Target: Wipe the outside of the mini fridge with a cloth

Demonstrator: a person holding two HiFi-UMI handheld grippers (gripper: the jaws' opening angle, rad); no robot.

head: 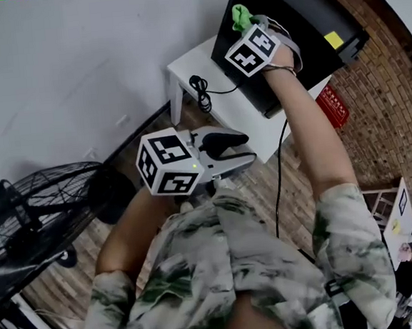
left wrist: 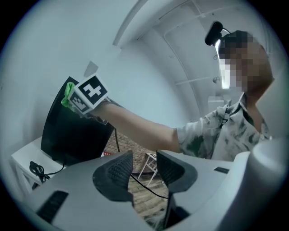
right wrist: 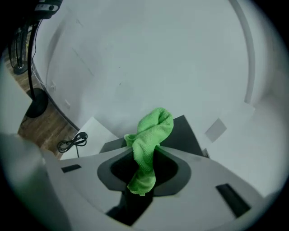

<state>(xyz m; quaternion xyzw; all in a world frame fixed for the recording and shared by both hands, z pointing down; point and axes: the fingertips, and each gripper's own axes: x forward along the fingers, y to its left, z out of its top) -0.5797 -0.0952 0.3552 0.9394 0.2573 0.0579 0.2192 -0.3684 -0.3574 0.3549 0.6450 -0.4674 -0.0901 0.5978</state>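
The right gripper [right wrist: 144, 168] is clamping the green cloth [right wrist: 152, 131] by its middle at the top edge of the black mini fridge [head: 301, 23]. The cloth is looking soft, light and floppy. The left gripper [left wrist: 144, 170] is hovering well before the fridge, jaws slightly apart, empty.

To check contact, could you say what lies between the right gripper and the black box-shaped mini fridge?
Only a crumpled green cloth, clamped in the right gripper; the right gripper view shows it.
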